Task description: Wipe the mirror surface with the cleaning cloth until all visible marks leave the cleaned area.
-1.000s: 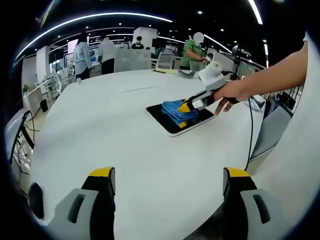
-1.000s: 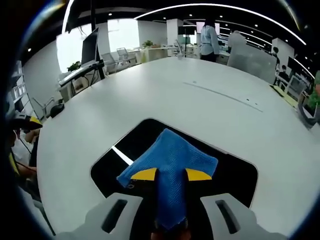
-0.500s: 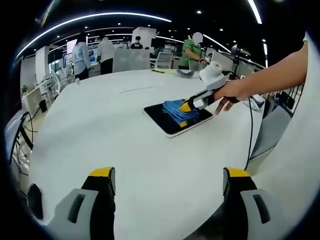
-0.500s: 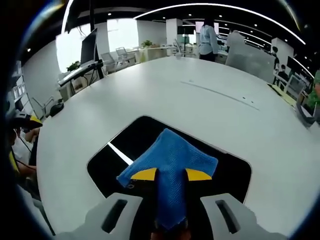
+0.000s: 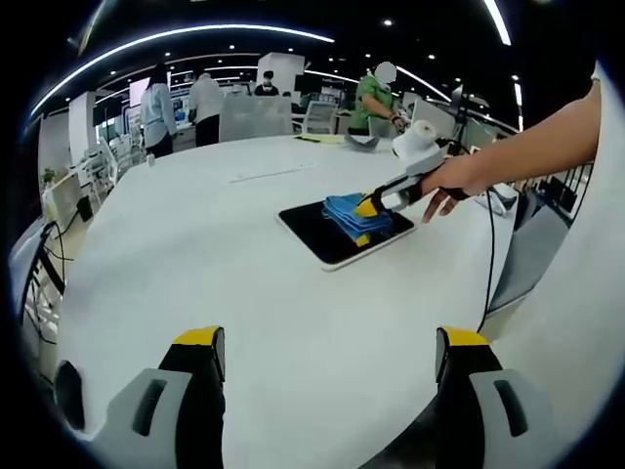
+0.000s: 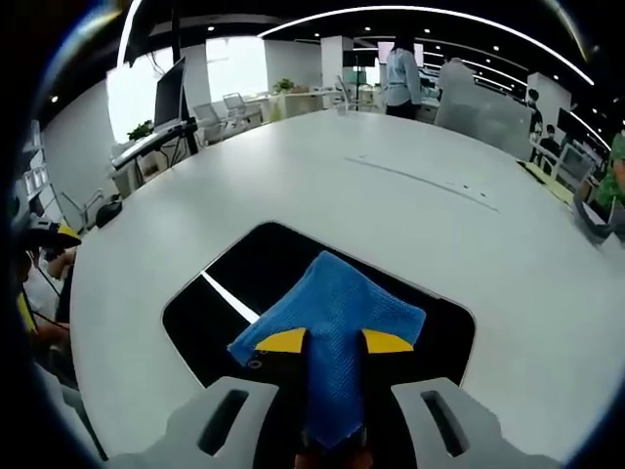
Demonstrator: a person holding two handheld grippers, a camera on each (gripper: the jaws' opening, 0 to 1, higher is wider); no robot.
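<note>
Mirror [image 6: 244, 293] is a dark flat rectangular slab lying on the white desk [image 6: 410, 205], out toward the middle of it; in the left gripper view the mirror [image 5: 317, 233] sits well ahead of the left claw, with the right one working over its far-right part. Blue cleaning cloth [image 6: 332, 313] is folded and bunched between the right claw [image 6: 334, 340] jaws, which are pinching the cloth, yellow tips either side of the fold; the cloth's front flap lies down on the glass. Left claw [image 5: 332, 352] is spread wide with nothing between its jaws, hovering over bare desk near the near edge, well apart from the mirror. A bright streak shows on the glass left of the cloth in the right gripper view; it looks like a ceiling-light reflection, can't tell it from a smear. My read on doing the wipe well: keep the cloth flat and loaded evenly, run overlapping straight passes edge to edge, cover the uncovered left and near portions, don't let the jaw tips touch glass. The slab isn't held down, so lateral force could slide it across the desk; light pressure, or brace an edge with the left claw. Keep the grip firm so the cloth doesn't pull out mid-stroke.
</note>
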